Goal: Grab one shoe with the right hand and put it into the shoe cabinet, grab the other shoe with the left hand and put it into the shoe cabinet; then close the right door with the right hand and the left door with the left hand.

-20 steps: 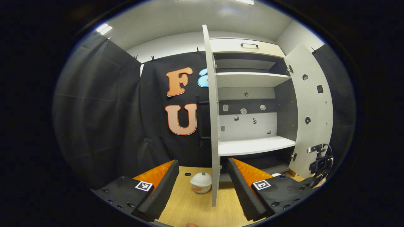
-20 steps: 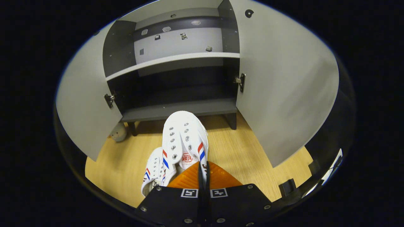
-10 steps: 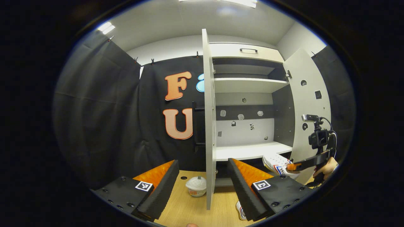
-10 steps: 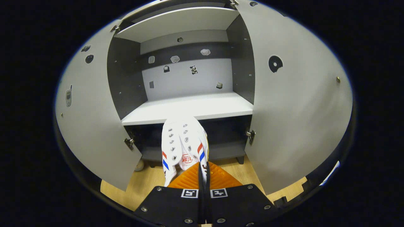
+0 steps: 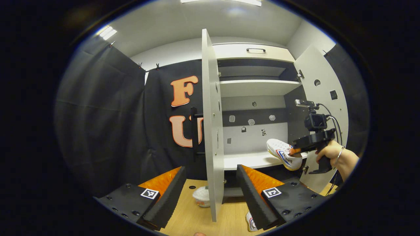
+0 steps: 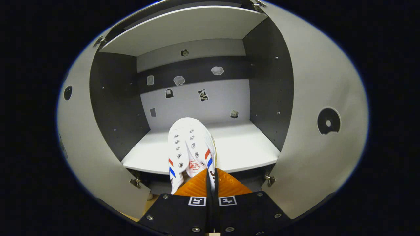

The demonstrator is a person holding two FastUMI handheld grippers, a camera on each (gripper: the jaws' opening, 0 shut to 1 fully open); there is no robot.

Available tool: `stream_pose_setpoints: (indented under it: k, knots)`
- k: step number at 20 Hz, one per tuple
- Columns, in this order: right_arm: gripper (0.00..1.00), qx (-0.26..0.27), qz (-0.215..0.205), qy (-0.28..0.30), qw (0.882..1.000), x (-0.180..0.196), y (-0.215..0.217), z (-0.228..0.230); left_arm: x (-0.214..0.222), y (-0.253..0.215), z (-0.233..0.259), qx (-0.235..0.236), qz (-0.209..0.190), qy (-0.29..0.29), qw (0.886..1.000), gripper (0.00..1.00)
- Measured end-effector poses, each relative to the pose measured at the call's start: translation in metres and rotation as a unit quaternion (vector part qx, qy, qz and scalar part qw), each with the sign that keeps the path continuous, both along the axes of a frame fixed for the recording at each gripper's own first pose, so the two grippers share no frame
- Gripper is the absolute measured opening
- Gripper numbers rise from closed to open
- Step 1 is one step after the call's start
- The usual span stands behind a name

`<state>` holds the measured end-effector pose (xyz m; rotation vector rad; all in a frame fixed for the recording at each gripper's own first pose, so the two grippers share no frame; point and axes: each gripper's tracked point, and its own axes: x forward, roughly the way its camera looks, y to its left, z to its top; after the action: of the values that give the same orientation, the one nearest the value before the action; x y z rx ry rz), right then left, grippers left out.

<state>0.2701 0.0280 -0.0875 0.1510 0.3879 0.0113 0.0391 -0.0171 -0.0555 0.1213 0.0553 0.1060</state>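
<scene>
Left gripper view: left door (image 5: 211, 124) edge-on between left tool (image 5: 210, 193)'s spread fingers; right tool (image 5: 293, 151) clamped on shoe (image 5: 283, 153).

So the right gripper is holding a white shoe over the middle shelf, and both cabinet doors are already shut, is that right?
Not quite. The right gripper does hold the white shoe over the middle shelf, but both doors stand open: the left door and the right door are swung wide in the left gripper view.
</scene>
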Motion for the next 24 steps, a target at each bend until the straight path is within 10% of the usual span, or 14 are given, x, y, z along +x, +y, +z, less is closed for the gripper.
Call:
stream_pose_setpoints:
  k: [12, 18, 24]
  knots:
    - [0.00, 0.005, -0.056, 0.034, 0.998, 0.133, -0.033, -0.009, 0.007, 0.006, 0.000, 0.021, 0.046, 0.002, 0.999, 0.99]
    - [0.00, -0.011, -0.067, 0.064, 0.996, 0.150, -0.040, -0.037, 0.018, -0.001, -0.007, 0.023, 0.046, 0.012, 0.999, 0.99]
    - [0.21, 0.018, -0.066, 0.042, 0.997, 0.138, -0.043, -0.027, 0.026, -0.019, -0.011, 0.022, 0.030, 0.019, 0.999, 0.99]
